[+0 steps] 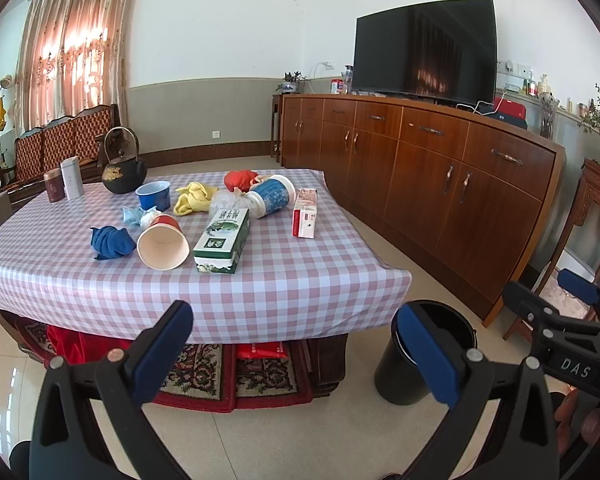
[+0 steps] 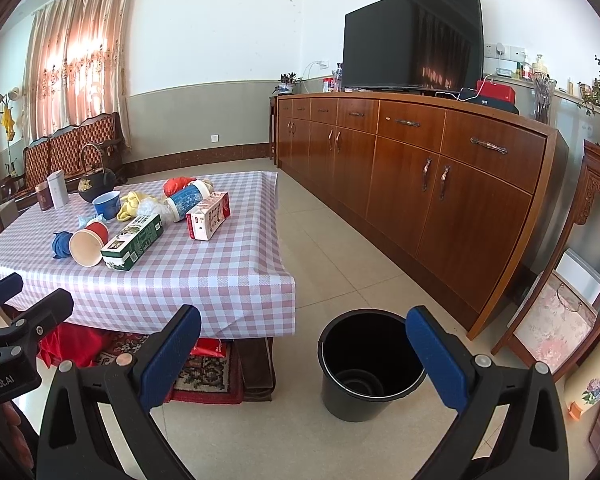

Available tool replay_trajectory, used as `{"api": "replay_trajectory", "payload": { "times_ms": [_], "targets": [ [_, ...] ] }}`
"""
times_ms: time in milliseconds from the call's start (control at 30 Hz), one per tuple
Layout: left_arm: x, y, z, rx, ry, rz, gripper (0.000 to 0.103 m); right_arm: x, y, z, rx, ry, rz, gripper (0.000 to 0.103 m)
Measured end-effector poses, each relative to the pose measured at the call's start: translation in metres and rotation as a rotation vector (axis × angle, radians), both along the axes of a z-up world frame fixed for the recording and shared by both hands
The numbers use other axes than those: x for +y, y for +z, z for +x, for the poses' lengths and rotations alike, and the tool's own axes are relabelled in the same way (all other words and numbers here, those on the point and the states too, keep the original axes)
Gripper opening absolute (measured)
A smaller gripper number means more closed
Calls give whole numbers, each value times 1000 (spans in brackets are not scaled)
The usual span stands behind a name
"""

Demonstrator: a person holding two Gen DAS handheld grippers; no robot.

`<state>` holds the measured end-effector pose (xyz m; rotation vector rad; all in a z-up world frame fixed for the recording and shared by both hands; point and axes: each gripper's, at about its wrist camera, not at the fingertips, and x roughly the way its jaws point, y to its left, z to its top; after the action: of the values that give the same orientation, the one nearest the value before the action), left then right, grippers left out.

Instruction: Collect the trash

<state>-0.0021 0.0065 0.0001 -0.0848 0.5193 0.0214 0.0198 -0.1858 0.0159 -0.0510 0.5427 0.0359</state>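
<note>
Trash lies on the checked table: a red paper cup on its side, a green carton, a red-white carton, a blue-white cup, crumpled plastic, and blue, yellow and red wads. A black bucket stands on the floor right of the table. My left gripper and right gripper are open and empty, short of the table.
A black iron kettle, a blue bowl and two tins stand at the table's far left. A long wooden sideboard with a TV runs along the right. Rugs and red bags lie under the table.
</note>
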Motion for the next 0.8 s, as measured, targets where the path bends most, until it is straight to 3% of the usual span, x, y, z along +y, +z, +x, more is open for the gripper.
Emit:
{"api": "replay_trajectory", "payload": {
  "times_ms": [600, 800],
  "targets": [
    [1, -3, 0, 5, 2, -3, 103, -3, -2, 1, 11, 15, 20, 103],
    [24, -2, 11, 11, 55, -18, 103, 1, -3, 12, 11, 60, 23, 103]
  ]
}}
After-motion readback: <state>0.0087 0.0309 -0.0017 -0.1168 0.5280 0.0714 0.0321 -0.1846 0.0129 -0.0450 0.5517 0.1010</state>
